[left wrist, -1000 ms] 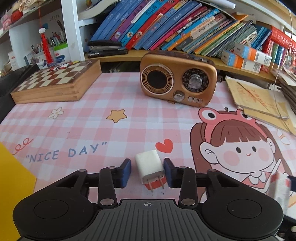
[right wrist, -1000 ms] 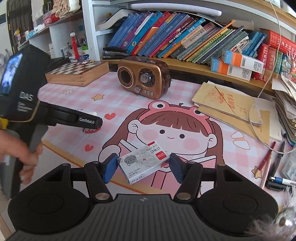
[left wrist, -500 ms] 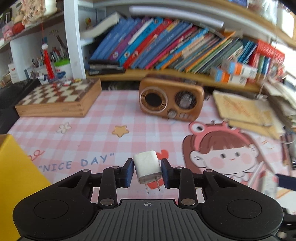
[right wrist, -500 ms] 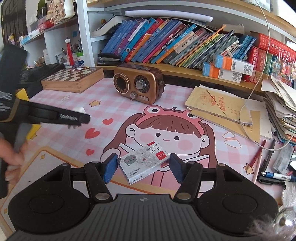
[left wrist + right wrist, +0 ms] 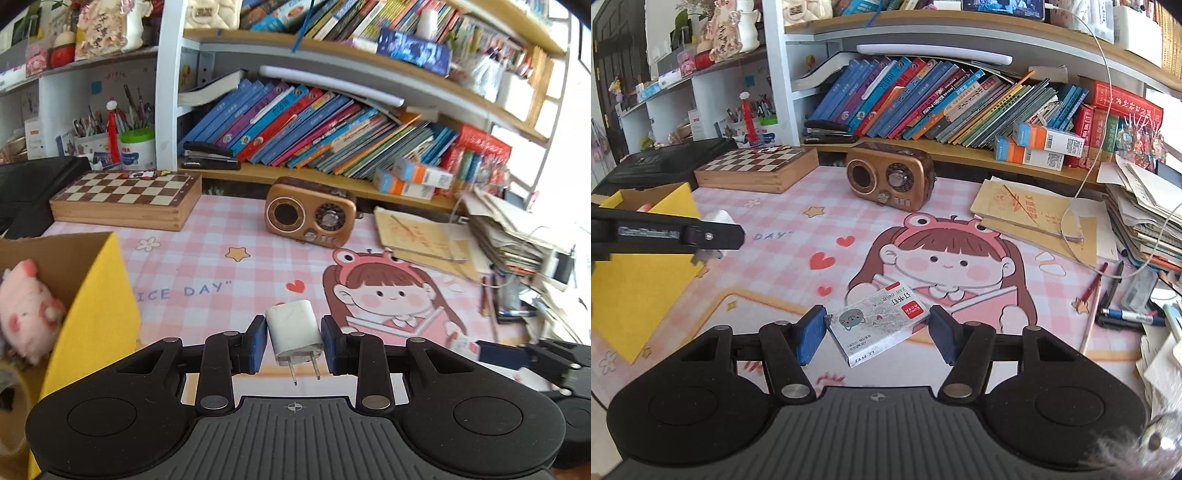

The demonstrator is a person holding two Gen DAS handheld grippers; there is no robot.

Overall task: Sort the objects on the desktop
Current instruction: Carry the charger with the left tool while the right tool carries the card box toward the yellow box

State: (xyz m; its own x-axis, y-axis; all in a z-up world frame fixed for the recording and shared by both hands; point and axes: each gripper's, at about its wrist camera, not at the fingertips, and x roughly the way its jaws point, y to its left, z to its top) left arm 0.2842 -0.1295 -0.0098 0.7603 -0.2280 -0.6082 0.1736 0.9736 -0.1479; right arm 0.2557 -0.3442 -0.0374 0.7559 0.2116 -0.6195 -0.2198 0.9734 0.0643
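Charger plug (image 5: 293, 330), one, white with two metal prongs pointing toward the camera, pinched between the two blue pads of the left gripper (image 5: 294, 343) above the pink desk mat (image 5: 207, 258). Staple box (image 5: 877, 325), one, clamped corner to corner by the right gripper (image 5: 877, 334). One yellow box (image 5: 94, 306) at left holds one pink plush pig (image 5: 27, 310). One radio (image 5: 310, 210) and one chessboard box (image 5: 127, 197) stand behind.
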